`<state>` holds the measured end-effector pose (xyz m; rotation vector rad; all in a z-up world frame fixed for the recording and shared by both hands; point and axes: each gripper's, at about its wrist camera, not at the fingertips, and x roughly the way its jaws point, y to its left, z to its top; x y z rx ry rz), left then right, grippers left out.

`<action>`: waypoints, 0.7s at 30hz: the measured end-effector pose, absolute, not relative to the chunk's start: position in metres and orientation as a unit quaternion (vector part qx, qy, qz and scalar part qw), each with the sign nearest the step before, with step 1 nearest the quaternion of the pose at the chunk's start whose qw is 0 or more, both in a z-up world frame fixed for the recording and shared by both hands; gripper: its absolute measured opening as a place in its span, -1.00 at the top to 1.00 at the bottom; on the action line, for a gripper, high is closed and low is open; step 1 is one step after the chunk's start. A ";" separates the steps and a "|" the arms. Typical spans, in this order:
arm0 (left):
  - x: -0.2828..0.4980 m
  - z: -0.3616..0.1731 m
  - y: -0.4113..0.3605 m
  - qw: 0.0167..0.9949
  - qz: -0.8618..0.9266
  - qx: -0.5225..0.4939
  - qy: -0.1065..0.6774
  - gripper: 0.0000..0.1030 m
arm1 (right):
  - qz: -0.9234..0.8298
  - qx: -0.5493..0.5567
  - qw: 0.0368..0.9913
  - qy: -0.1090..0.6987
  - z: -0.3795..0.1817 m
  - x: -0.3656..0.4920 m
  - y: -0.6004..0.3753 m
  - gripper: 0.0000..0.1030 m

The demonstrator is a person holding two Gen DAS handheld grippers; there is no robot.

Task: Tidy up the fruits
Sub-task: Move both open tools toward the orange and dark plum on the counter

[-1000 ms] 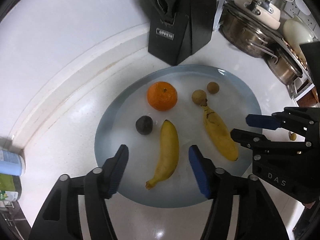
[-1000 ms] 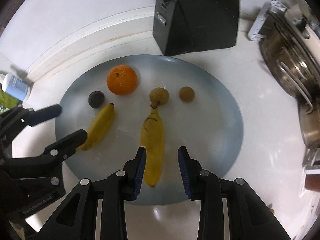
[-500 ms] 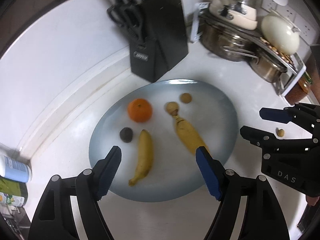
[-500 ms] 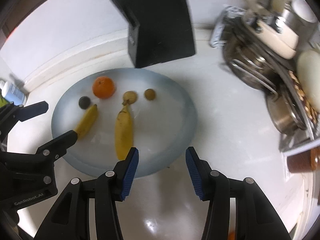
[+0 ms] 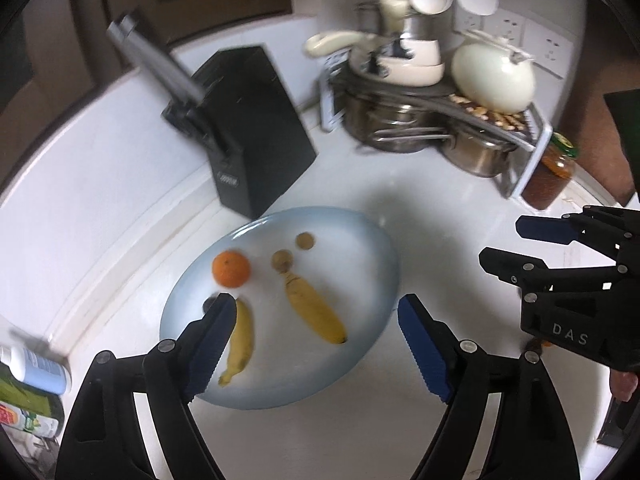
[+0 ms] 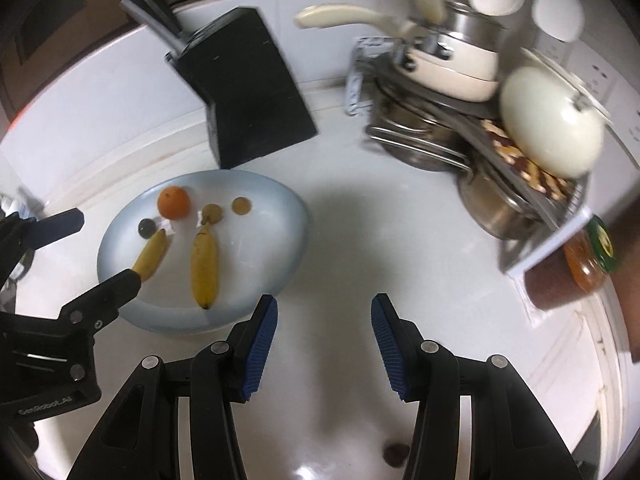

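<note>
A pale blue plate [image 5: 360,248] [image 6: 280,208] lies on the white counter. On it are an orange [image 5: 231,269] [image 6: 173,202], two bananas [image 5: 314,308] [image 5: 241,336] [image 6: 205,262] [image 6: 151,256], two small brown fruits [image 5: 305,241] [image 5: 281,260] [image 6: 241,205] [image 6: 212,213] and a dark round fruit [image 6: 146,227], mostly hidden behind a finger in the left wrist view. My left gripper [image 5: 310,344] is open and empty above the plate's near side. My right gripper [image 6: 323,344] is open and empty over bare counter, right of the plate.
A black knife block [image 5: 256,136] [image 6: 248,96] stands behind the plate. A rack of steel pots, cream cookware and a white lid [image 5: 494,74] [image 6: 550,124] fills the back right, with an orange jar [image 5: 554,168] [image 6: 588,260]. Bottles [image 5: 36,368] stand at the left.
Both grippers have pulled back and up from the plate, so the fruits look smaller. Both sets of jaws have opened wider. The fruits have not moved.
</note>
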<state>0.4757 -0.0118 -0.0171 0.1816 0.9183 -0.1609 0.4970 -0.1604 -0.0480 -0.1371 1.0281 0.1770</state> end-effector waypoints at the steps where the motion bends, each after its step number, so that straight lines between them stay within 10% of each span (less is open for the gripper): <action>1: 0.474 -0.015 -0.016 0.891 -0.080 0.090 0.439 -0.62 | 0.082 -0.063 0.866 0.489 -0.047 0.495 -0.165 0.03; 21: 0.432 0.005 -0.123 0.894 -0.183 0.139 0.384 -0.65 | -0.007 0.008 0.894 0.448 -0.024 0.422 -0.271 0.03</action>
